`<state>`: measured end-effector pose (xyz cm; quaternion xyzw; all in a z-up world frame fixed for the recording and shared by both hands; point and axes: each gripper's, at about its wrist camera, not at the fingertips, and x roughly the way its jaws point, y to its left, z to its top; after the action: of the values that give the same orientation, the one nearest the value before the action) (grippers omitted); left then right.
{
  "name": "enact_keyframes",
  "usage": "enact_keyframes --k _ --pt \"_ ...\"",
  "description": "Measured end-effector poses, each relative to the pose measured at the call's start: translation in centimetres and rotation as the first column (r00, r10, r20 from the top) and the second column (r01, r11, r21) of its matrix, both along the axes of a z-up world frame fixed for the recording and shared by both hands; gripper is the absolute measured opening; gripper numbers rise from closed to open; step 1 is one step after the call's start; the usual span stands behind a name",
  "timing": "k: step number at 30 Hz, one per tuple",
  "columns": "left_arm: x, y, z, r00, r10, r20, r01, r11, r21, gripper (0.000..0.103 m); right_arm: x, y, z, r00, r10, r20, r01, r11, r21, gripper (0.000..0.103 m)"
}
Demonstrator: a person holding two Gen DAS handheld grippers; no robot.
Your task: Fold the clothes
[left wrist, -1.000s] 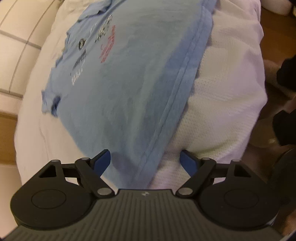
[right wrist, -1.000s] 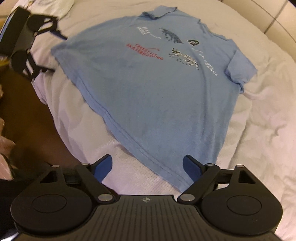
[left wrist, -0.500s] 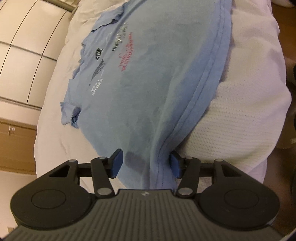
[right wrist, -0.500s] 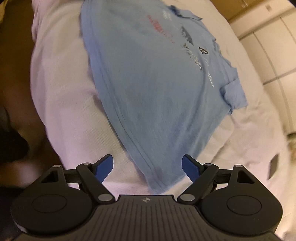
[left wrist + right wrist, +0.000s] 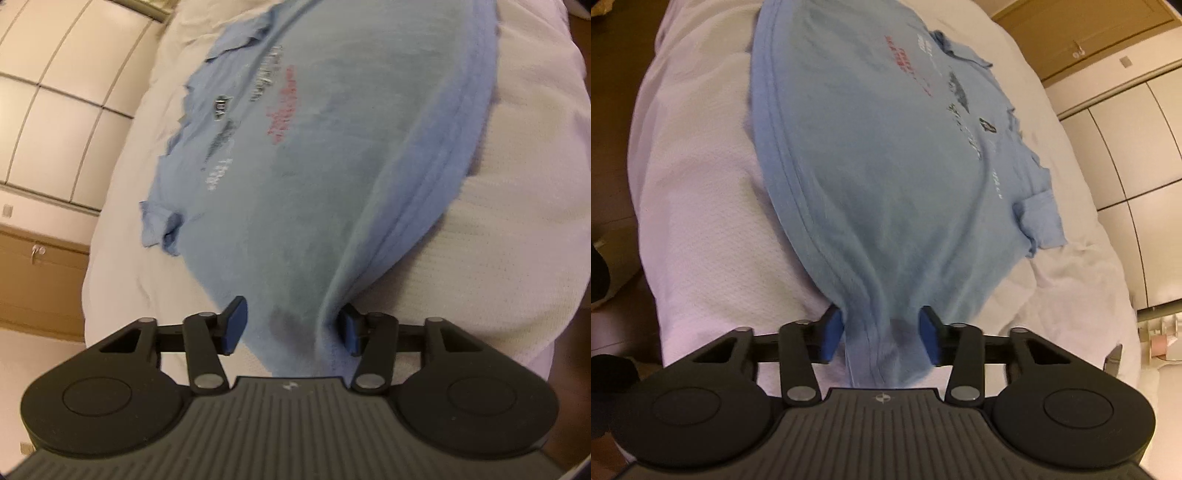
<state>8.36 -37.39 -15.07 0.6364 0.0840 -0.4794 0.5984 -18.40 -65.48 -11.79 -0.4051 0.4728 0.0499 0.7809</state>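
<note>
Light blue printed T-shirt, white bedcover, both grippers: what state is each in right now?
Light blue printed T-shirt: spread flat, print up, hem corners bunched between the jaws.
White bedcover: rumpled, under the shirt.
Left gripper: jaws closing, hem corner between them.
Right gripper: jaws closing, other hem corner between them.

Your left gripper (image 5: 291, 326) has its jaws closing with a bottom corner of the light blue polo shirt (image 5: 332, 166) bunched between them, so nothing else fits through that gap. To its left you have bare white bedding (image 5: 122, 266), then the bed edge, with a wooden cabinet (image 5: 37, 280) and panelled wardrobe doors (image 5: 55, 110) walling off that side. Your right gripper (image 5: 882, 334) is also closing, with the other hem corner filling its gap. Open textured sheet lies to its left, ending at the bed's edge over dark floor (image 5: 613, 110). To its right you have rumpled duvet, then wardrobe panels (image 5: 1134, 155) and a wooden door (image 5: 1082, 40).
</note>
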Motion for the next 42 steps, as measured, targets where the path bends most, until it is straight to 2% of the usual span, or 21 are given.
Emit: enact_keyframes --k 1,2,3,5,10,14,19,25,31,34,36,39,42 --pt "-0.1 -0.1 -0.2 1.000 -0.009 -0.006 0.009 1.000 0.014 0.033 0.1 -0.1 -0.2 1.000 0.002 -0.009 -0.002 1.000 -0.001 0.036" --pt "-0.2 -0.1 -0.4 1.000 -0.016 -0.012 0.017 0.999 0.028 0.023 0.2 -0.2 -0.4 1.000 0.010 -0.021 -0.010 1.000 0.002 0.030" --pt "-0.3 0.0 -0.3 1.000 -0.011 -0.024 0.012 0.999 0.034 0.018 0.3 -0.1 -0.4 0.999 0.019 -0.031 -0.019 1.000 0.009 0.018" --pt "-0.3 0.2 -0.1 0.999 -0.001 -0.047 0.003 0.999 0.045 0.004 0.4 0.0 -0.3 0.999 0.031 -0.041 -0.030 0.999 0.026 0.005" --pt "-0.2 1.4 2.7 0.995 0.012 -0.095 -0.010 1.000 0.023 0.002 0.8 -0.6 2.3 0.998 -0.021 -0.058 0.027 0.993 0.114 0.001" --pt "-0.5 2.3 5.6 0.994 -0.008 -0.105 0.008 1.000 -0.002 0.001 0.1 -0.5 5.5 0.998 0.001 -0.067 0.010 0.986 0.165 0.002" --pt "-1.3 3.9 8.9 0.992 -0.002 -0.124 0.001 1.000 -0.009 0.001 -0.6 0.0 8.9 0.997 -0.005 -0.082 0.020 0.982 0.188 0.002" --pt "-4.4 7.5 12.7 0.979 0.018 -0.205 -0.008 0.999 0.051 0.001 -2.9 1.4 12.4 0.991 0.025 -0.134 0.006 0.974 0.226 0.001" --pt "-7.7 10.5 15.5 0.940 0.037 -0.338 0.013 0.989 0.146 0.001 -6.8 2.8 15.3 0.970 0.030 -0.240 0.041 0.957 0.286 0.001" --pt "-5.2 8.4 16.9 0.933 0.056 -0.356 -0.015 0.993 0.117 0.001 -7.7 3.4 16.6 0.957 0.041 -0.286 0.049 0.952 0.301 0.001" --pt "-3.0 6.7 17.9 0.930 0.065 -0.361 -0.034 0.995 0.093 0.001 -7.1 3.0 17.4 0.959 0.021 -0.282 0.066 0.953 0.297 0.001" --pt "1.5 3.1 19.8 0.920 0.091 -0.380 -0.073 0.995 0.061 0.001 -4.2 1.0 19.1 0.977 -0.039 -0.210 0.097 0.957 0.273 0.001" --pt "7.0 -1.6 21.0 0.899 0.121 -0.422 -0.111 0.993 0.049 0.002 0.3 -1.7 20.7 0.990 -0.085 -0.114 0.112 0.962 0.250 0.001"
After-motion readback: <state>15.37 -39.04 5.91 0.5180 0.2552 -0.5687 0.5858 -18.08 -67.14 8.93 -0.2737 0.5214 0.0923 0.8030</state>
